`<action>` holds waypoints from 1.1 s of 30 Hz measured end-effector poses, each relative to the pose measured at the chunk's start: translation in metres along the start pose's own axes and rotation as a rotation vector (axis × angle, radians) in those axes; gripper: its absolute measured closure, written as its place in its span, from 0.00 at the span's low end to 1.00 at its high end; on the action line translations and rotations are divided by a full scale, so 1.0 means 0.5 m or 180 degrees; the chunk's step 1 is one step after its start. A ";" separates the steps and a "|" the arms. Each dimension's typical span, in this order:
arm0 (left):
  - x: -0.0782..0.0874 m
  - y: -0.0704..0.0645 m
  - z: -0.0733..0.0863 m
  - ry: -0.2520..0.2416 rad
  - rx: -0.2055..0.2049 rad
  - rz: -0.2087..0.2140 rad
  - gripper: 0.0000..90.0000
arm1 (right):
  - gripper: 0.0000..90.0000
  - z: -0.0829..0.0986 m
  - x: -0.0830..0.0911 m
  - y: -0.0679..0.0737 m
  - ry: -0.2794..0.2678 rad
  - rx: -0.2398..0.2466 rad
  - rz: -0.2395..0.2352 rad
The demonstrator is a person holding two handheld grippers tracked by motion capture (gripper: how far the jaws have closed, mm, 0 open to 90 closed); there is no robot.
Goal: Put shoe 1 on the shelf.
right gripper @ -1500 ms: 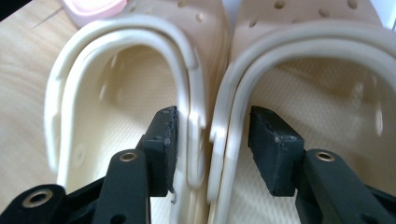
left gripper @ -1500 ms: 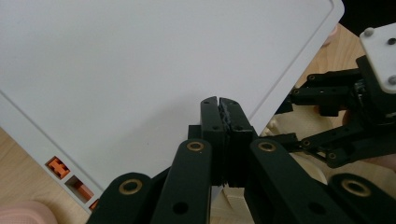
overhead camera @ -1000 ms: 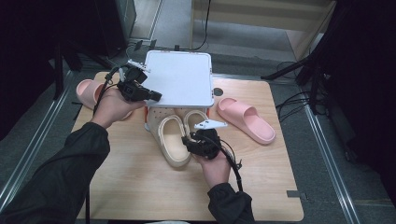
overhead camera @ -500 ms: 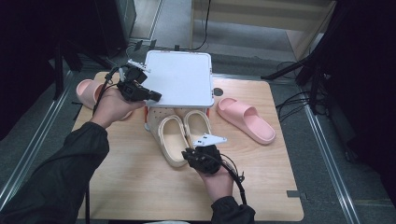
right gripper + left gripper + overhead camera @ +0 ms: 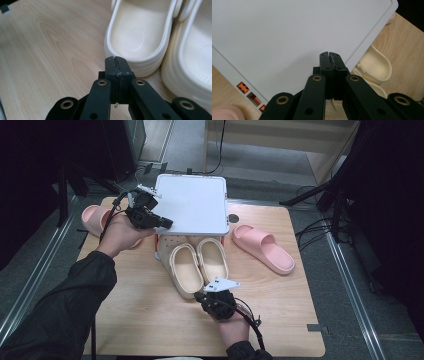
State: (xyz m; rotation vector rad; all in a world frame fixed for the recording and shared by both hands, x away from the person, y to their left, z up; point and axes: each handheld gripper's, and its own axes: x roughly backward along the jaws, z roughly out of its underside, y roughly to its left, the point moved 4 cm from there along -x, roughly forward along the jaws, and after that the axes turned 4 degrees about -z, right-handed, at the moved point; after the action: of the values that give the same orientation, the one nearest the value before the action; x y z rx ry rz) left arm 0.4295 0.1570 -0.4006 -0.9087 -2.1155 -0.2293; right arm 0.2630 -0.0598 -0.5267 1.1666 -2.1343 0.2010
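The left claw point(image 5: 167, 223), jaws closed and empty, rested over the white lid point(image 5: 192, 202), seemingly steadying it. The right claw point(image 5: 199, 296), also closed on nothing, sat just behind the cream clogs point(image 5: 197, 265) paired on the bench point(image 5: 150, 320), probably after nudging them together.

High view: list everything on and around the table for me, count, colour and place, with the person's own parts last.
Smooth cream foam clogs: two, cream, side by side at table centre, toes under the lid.
Flat white plastic box lid: one, white, far centre.
Pink foam slide sandals: two, pink, one right of the clogs, one at the left edge.
Light wooden table: one.
Left tool: black, jaws shut, at the lid's near-left edge.
Right tool: black, shut, near the clogs' heels.
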 end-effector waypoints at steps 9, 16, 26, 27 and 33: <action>0.000 0.002 0.002 -0.0015 0.0018 0.0021 1.00 | 1.00 0.022 -0.024 -0.001 0.0138 -0.0010 0.0012; 0.000 0.001 0.002 -0.0009 0.0033 0.0020 1.00 | 1.00 0.014 -0.046 -0.007 0.0128 -0.0009 0.0075; -0.001 0.002 0.002 -0.0007 0.0052 0.0038 1.00 | 1.00 -0.018 -0.070 0.005 0.0116 0.0039 0.0078; -0.001 0.002 0.002 -0.0005 0.0052 0.0041 1.00 | 1.00 -0.022 -0.071 0.006 0.0101 0.0054 0.0079; 0.000 0.001 0.002 -0.0001 0.0050 0.0023 1.00 | 1.00 -0.053 -0.086 -0.001 0.0048 0.0068 0.0144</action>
State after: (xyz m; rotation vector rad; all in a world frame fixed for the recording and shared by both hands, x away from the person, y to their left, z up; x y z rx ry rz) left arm 0.4294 0.1577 -0.4015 -0.9068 -2.1112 -0.2085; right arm 0.2919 -0.0194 -0.5341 1.1262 -2.1515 0.2526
